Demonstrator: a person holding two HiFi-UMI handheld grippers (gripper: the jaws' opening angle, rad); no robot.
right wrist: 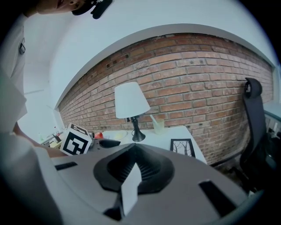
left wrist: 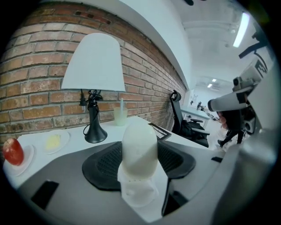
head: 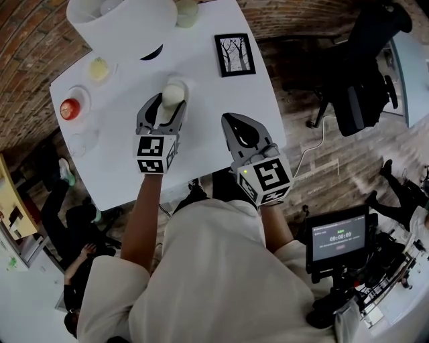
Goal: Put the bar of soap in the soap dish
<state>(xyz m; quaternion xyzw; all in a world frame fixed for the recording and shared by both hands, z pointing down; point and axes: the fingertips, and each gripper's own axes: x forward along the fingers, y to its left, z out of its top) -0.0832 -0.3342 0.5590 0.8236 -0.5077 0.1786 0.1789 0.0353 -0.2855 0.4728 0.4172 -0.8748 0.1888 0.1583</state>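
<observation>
Left gripper view shows me my left gripper (left wrist: 139, 154) clamped on the bar of soap (left wrist: 139, 138), which stands upright just above the white perforated soap dish (left wrist: 135, 193). My right gripper (right wrist: 133, 158) has its jaws together, empty. Farther left on the white table (head: 221, 100), one saucer (head: 82, 94) carries a red fruit (head: 69, 108) and another saucer (head: 111, 67) carries a yellow lump (head: 98, 68).

White table (head: 221, 100) carries a lamp (head: 120, 23), cup (head: 187, 12), framed picture (head: 234, 54) and two small plates (head: 82, 94)
</observation>
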